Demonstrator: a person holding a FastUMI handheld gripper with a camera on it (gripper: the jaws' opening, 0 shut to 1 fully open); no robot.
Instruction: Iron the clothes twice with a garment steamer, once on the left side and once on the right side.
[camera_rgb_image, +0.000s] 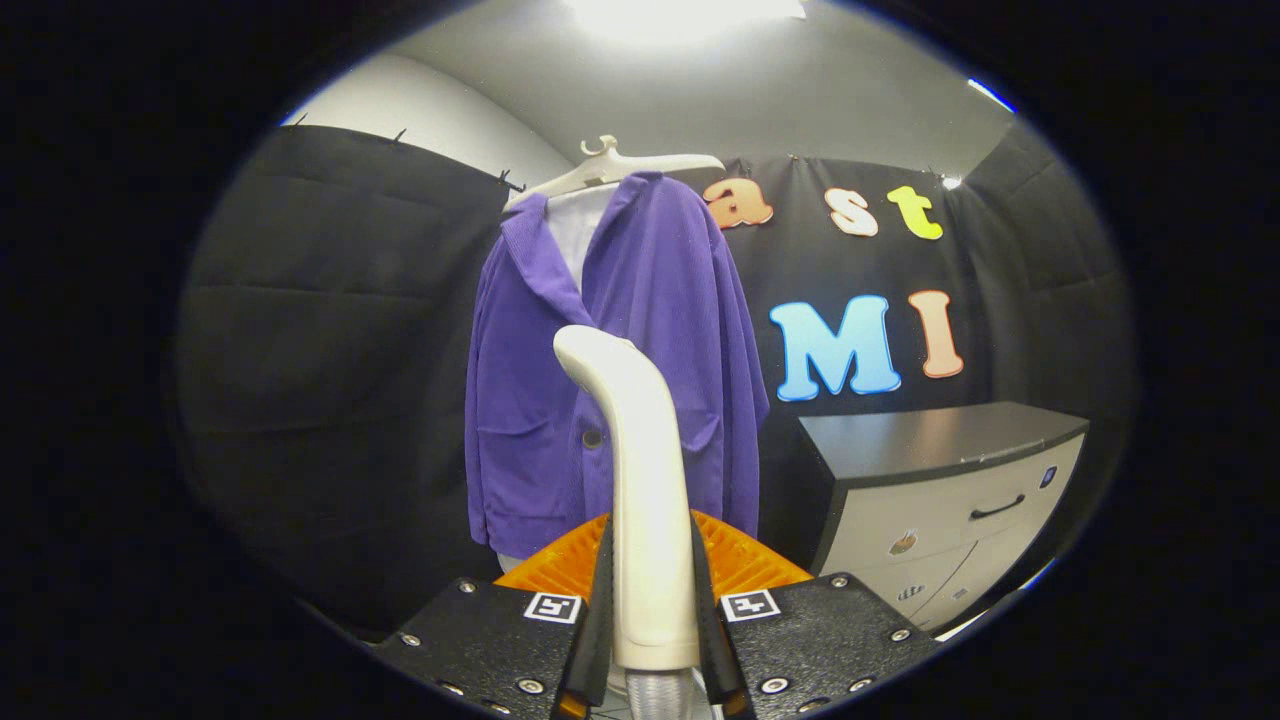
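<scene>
Steamer wand (640, 470) stands upright between my gripper's (652, 600) two fingers, both pressed against its handle, so I judge the grip firm and the curved head aimed at the purple jacket (610, 370) just ahead. That jacket hangs open on a white hanger (610, 168) against the booth wall, a placement that leaves both front panels free for one pass each. Beside it, the grey drawer cabinet (950, 500) has its drawers closed, contents hidden.
</scene>
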